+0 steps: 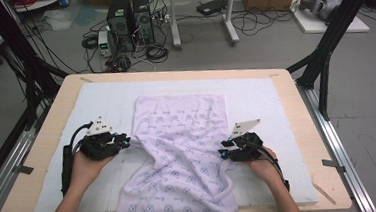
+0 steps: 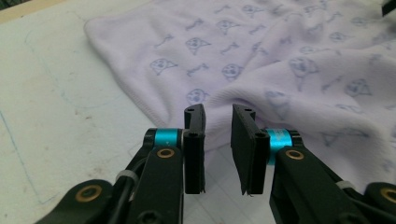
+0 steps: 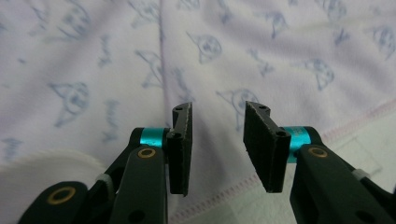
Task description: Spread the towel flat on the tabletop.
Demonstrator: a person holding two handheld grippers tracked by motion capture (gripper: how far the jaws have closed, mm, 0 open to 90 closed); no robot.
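Two grippers poised at the towel's side edges

Nearest, the left gripper (image 2: 218, 140) stands slightly parted and empty at the towel (image 1: 184, 146)'s left hem; the right gripper (image 3: 217, 140) gapes empty over the right hem — likely set to pinch both sides for a fold. The towel sprawls rumpled across the white mat (image 1: 255, 96), its near end draping off the table (image 1: 296, 98).

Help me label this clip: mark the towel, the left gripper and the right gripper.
towel (image 1: 183, 136): high view, printed middle.
left gripper (image 2: 217, 140): left gripper view, midway between its fingertips.
right gripper (image 3: 217, 140): right gripper view, midway between its fingertips.
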